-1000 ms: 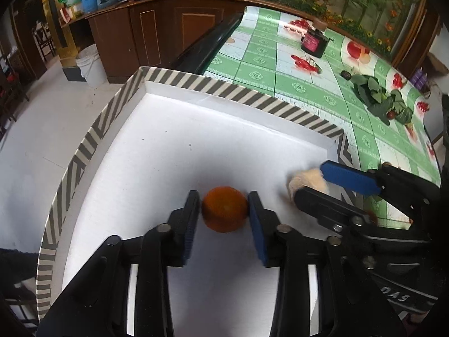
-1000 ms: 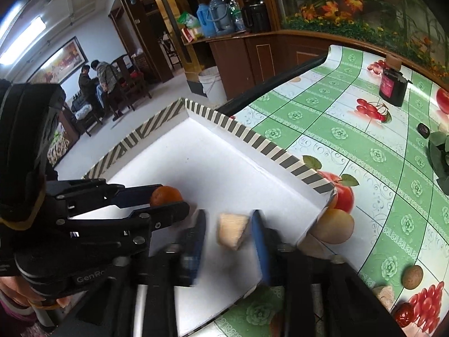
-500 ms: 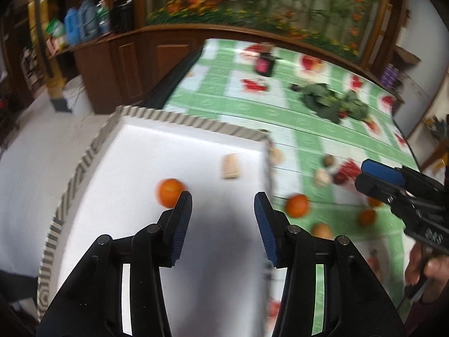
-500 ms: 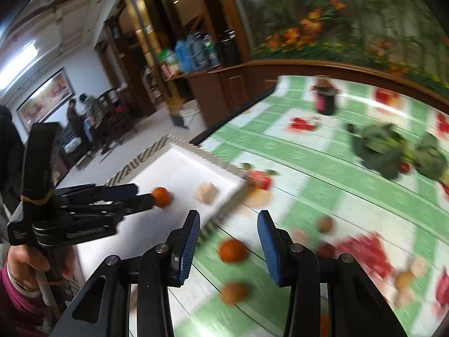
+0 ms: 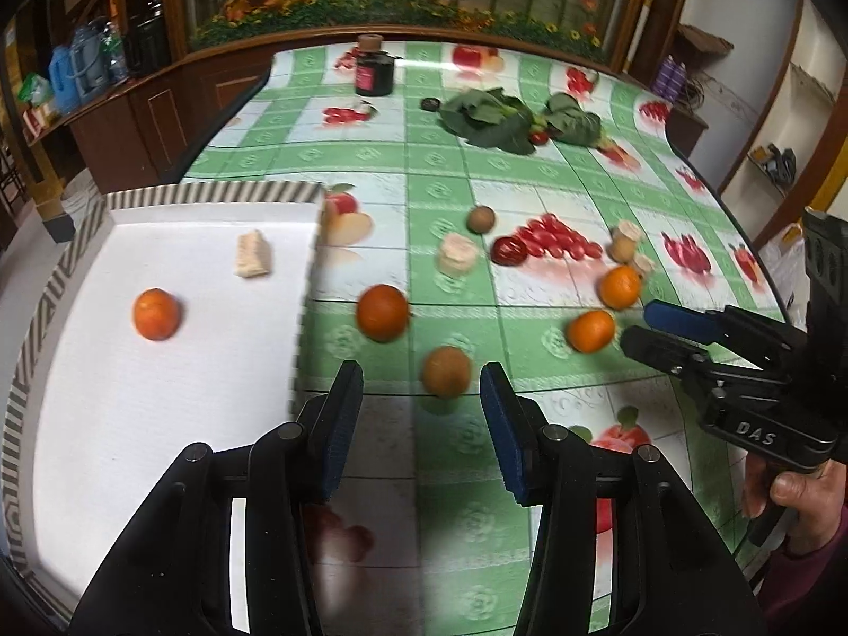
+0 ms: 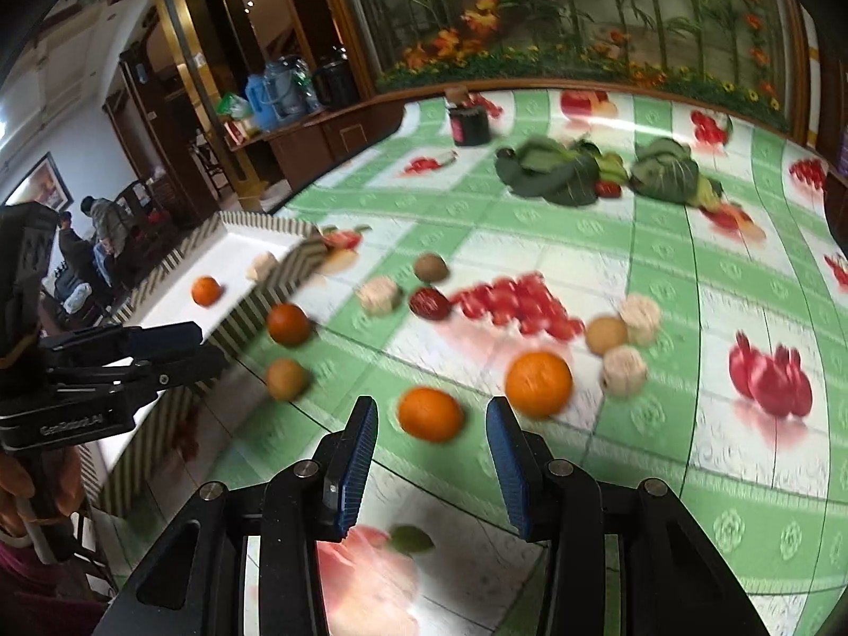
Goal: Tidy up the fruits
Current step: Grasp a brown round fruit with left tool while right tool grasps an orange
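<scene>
A white tray with a striped rim point(image 5: 212, 193) holds an orange point(image 5: 155, 314) and a pale wafer-like piece point(image 5: 253, 254). Several fruits lie loose on the green tablecloth: an orange point(image 5: 382, 312), a brown round fruit point(image 5: 446, 371), two more oranges point(image 5: 590, 330) point(image 5: 619, 286). My left gripper point(image 5: 421, 397) is open and empty, just before the brown fruit. My right gripper point(image 6: 432, 434) is open and empty, with an orange point(image 6: 429, 414) just beyond its fingertips. The tray also shows in the right wrist view point(image 6: 302, 257).
A dark red jar point(image 5: 374, 71) and leafy greens point(image 5: 490, 119) lie at the far side of the table. A red fruit point(image 5: 509, 250), a brown fruit point(image 5: 480, 219) and pale pieces point(image 5: 455, 257) lie mid-table. The table's left edge drops to the floor.
Both grippers released the orange and the pale piece in the tray, opened, and swung right over the loose fruit on the tablecloth.
</scene>
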